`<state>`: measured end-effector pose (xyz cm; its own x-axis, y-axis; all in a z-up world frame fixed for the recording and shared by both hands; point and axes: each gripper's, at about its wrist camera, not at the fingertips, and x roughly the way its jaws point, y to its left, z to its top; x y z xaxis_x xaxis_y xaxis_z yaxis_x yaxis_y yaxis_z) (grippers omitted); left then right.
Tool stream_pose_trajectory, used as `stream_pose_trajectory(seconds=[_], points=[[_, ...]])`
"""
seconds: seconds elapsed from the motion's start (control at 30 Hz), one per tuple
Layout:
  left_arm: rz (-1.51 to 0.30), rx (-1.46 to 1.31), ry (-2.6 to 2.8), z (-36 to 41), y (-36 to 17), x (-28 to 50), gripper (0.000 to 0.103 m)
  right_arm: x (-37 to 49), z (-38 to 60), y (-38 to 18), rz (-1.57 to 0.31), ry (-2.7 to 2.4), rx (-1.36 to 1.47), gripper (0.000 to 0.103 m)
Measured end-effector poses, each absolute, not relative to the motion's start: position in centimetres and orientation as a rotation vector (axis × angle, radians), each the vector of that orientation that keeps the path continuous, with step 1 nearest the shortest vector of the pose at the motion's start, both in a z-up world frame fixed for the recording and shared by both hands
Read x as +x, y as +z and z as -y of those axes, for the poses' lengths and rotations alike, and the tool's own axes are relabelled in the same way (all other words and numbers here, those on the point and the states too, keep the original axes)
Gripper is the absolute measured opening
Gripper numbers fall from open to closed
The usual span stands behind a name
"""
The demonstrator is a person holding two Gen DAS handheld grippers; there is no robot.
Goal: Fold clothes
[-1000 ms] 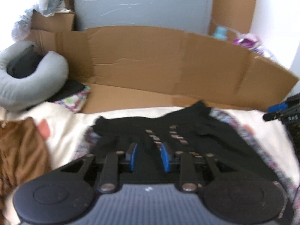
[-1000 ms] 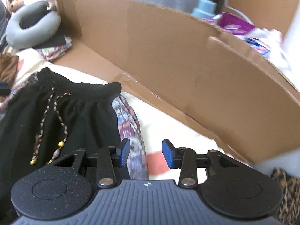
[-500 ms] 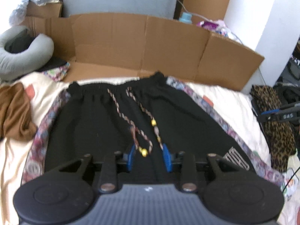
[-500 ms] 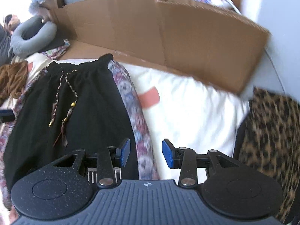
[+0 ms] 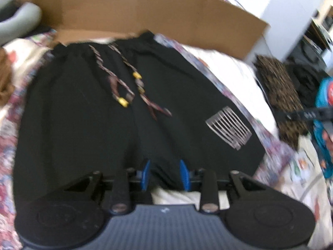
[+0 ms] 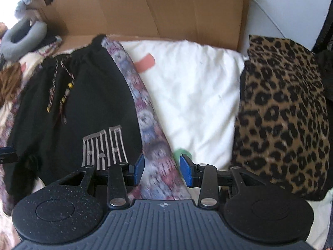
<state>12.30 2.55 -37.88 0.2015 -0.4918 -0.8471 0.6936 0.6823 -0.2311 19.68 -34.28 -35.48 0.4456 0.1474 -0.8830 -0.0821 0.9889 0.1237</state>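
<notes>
Black shorts (image 5: 87, 112) lie spread flat on the patterned bedspread (image 6: 152, 129), waistband toward the cardboard (image 6: 145, 8) — soft, limp cloth, best pinched at a hem corner or the waistband. Left gripper (image 5: 164, 175) hangs parted over the crotch, right gripper (image 6: 161, 166) parted, empty, beside them. Only the right view shows the leopard-print garment (image 6: 287, 112) whole.

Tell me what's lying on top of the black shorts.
On the black shorts lie only their braided drawstrings with yellow beads. What lies beneath the shorts is covered; patterned bedding shows along their edges.
</notes>
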Motion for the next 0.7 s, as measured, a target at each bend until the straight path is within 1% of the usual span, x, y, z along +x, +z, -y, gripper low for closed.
stream_pose_trajectory(seconds=[0.37, 0.43, 0.53, 0.7], points=[[-1.171, 0.318, -1.065, 0.9, -40.9, 7.0, 0.033, 17.2, 36.7, -37.9, -1.177, 0.107, 0.056, 0.045], [-1.179, 0.335, -1.092, 1.7, -41.5, 6.3, 0.036, 16.8, 37.3, -38.4, -1.186, 0.097, 0.062, 0.044], [-1.186, 0.36, -1.155, 2.8, -42.1, 5.4, 0.045, 16.3, 38.0, -39.0, -1.199, 0.089, 0.084, 0.044], [-1.168, 0.396, -1.147, 4.5, -42.8, 4.8, 0.046, 15.7, 39.2, -39.8, -1.213, 0.075, 0.132, 0.044]])
